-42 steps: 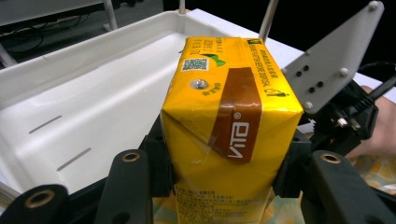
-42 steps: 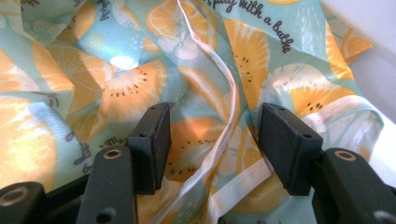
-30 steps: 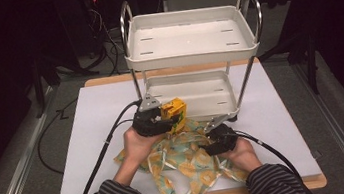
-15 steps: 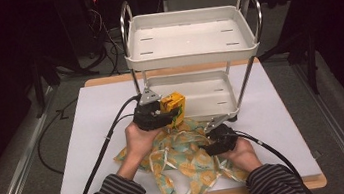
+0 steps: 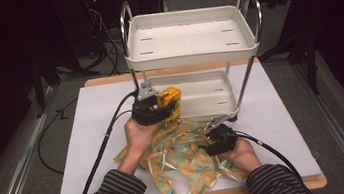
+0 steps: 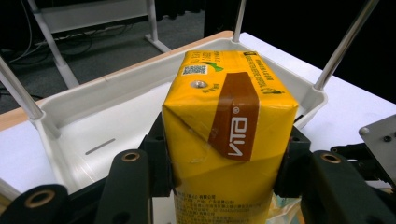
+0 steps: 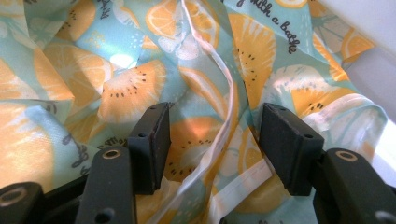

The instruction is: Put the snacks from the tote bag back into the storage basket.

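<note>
High view: we see the left tongs clamped on a yellow drink carton, held upright just above the near left corner of the lower tray of a white two-tier rack. The rack stands on the white counter. The right tongs sit low on a fruit-print cloth bag that lies crumpled on the counter in front of the rack.

Left gripper view: the carton is a yellow box with folded top flaps, a brown band bearing white lettering, a small foil straw hole and a QR code on its top. Both pads press its side walls; we note a firm grasp. The lower tray lies behind it.

Right gripper view: the right tongs stand released, jaws apart over the bag, a pale teal fabric with orange slices and a white strap running between the jaws. We cannot tell whether the pads touch the cloth.
</note>
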Tool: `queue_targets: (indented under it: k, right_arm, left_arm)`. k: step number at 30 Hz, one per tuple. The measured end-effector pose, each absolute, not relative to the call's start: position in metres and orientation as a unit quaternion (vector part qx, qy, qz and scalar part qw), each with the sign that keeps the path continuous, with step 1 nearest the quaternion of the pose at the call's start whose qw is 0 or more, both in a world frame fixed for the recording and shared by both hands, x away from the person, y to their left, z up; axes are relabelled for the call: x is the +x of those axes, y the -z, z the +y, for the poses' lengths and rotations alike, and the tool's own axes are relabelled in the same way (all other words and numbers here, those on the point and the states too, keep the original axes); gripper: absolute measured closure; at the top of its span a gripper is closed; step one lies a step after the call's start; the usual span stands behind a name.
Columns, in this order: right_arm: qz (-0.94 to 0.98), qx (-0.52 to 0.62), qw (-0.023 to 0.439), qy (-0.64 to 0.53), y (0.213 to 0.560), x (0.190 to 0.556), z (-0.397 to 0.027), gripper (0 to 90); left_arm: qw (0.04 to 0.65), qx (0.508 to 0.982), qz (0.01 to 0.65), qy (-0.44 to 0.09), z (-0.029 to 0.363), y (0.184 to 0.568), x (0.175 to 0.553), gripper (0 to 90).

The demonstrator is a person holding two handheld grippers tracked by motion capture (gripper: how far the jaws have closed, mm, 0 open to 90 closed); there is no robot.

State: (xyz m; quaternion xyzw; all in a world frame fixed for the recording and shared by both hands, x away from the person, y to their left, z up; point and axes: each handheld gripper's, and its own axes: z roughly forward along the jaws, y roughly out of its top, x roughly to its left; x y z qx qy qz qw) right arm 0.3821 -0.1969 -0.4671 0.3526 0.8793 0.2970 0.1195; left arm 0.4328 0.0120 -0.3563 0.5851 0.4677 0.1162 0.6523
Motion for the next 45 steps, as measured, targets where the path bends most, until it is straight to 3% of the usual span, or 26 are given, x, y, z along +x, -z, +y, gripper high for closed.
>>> queue_targets:
  k: [45]
  right_arm:
    - [0.879,0.354,0.117,-0.297,0.467,0.381,-0.197,44.3]
  left_arm:
    - [0.629,0.584,0.486,-0.163,-0.008,0.382,0.481,52.5]
